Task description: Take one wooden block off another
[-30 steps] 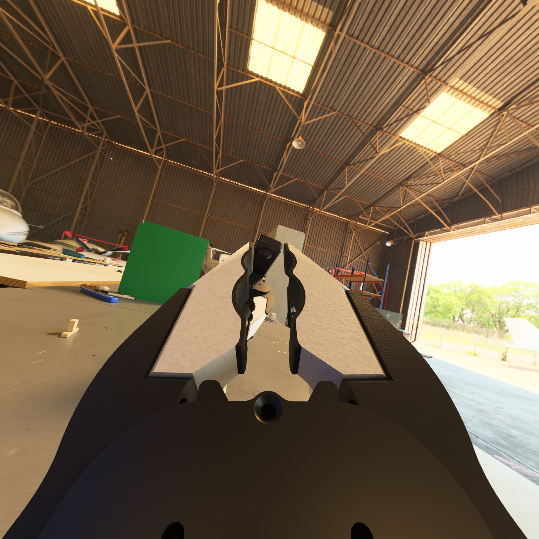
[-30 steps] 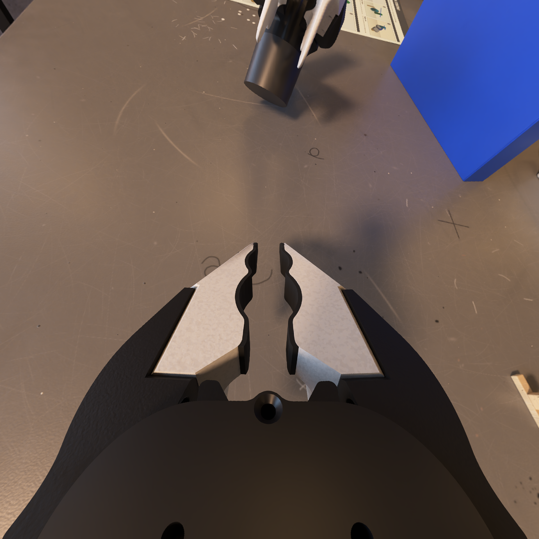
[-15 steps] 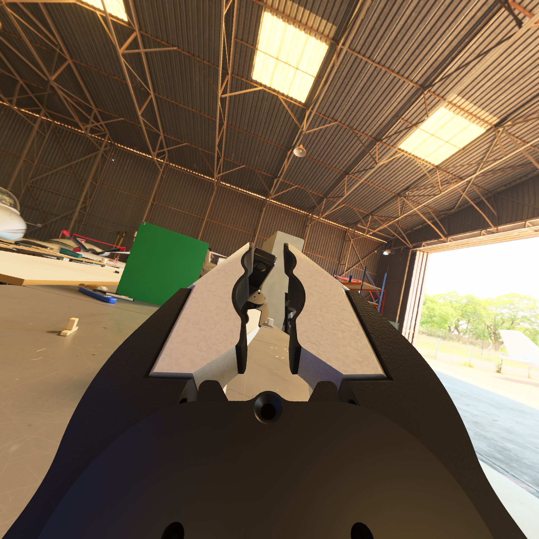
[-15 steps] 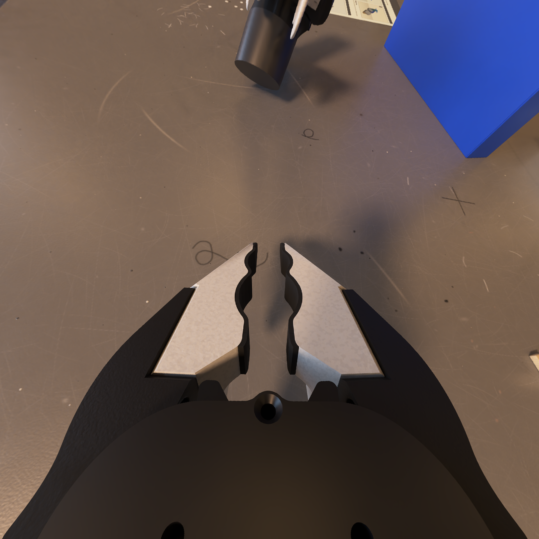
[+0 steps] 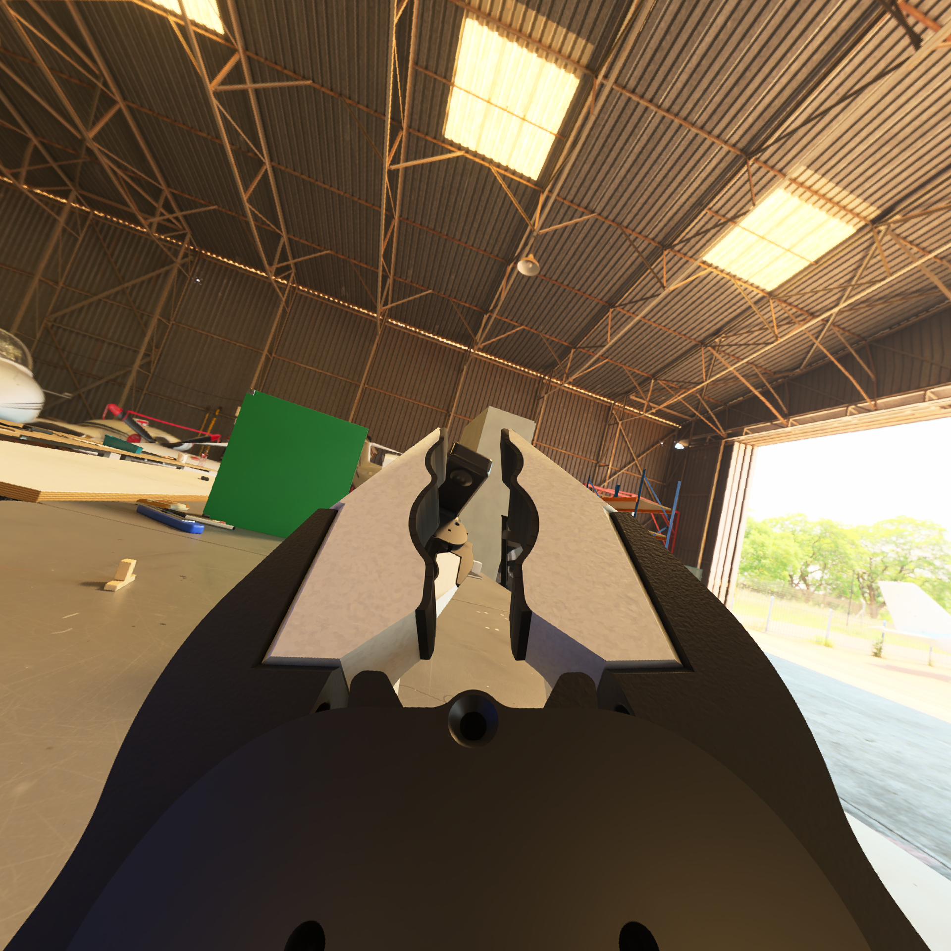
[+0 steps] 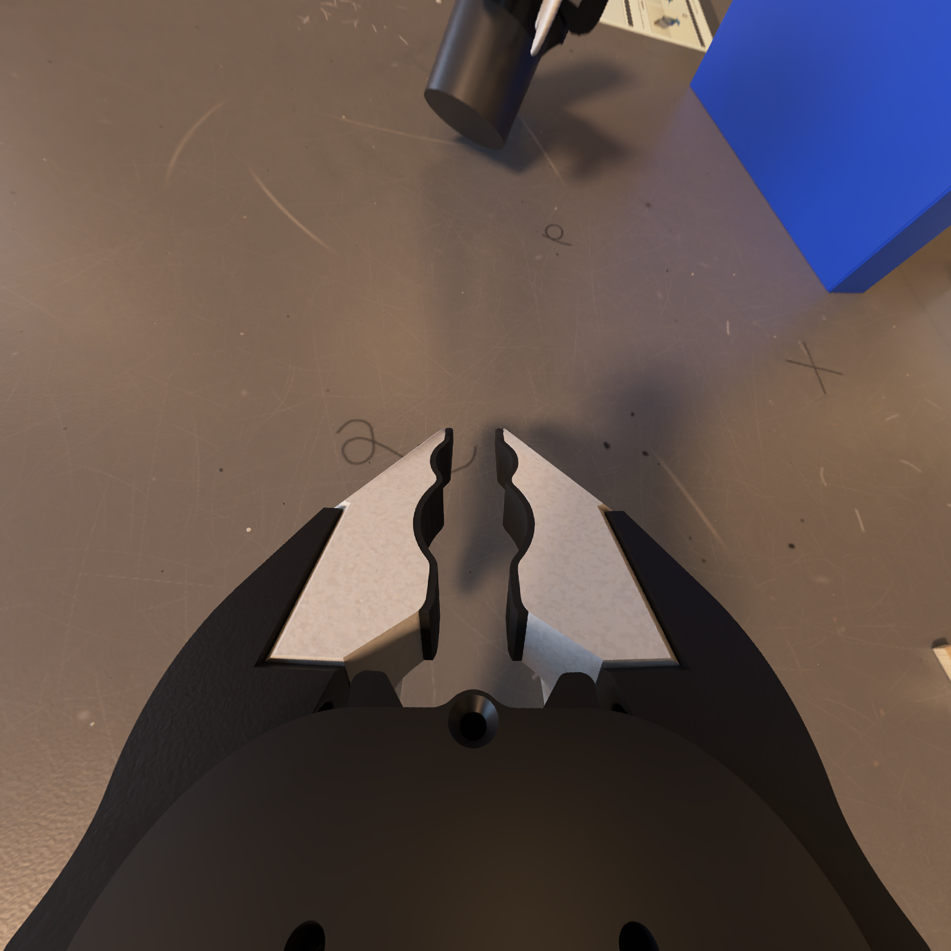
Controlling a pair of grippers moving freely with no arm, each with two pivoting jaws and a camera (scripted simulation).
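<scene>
Two small pale wooden blocks (image 5: pixel 121 575) lie on the grey table (image 5: pixel 77 669) at the left of the left wrist view, one leaning on the other. My left gripper (image 5: pixel 472 437) is level, low over the table, slightly open and empty, well right of the blocks. My right gripper (image 6: pixel 473 435) points down at bare table, slightly open and empty. A pale wooden edge (image 6: pixel 944 664) shows at the right border of the right wrist view. The left gripper also shows at the top of the right wrist view (image 6: pixel 483 77), and the right gripper shows between the left fingers (image 5: pixel 460 483).
A green box (image 5: pixel 285 463) stands behind the blocks, with a blue flat tool (image 5: pixel 172 517) and a pale board (image 5: pixel 77 473) to its left. A grey box (image 5: pixel 494 427) stands beyond the left fingertips. A blue box (image 6: pixel 833 128) stands at the upper right of the right wrist view.
The right wrist view has shifted a little: the left gripper and the blue box have slid toward the top of the frame. The left wrist view is almost unchanged. Both grippers keep the same narrow gap.
</scene>
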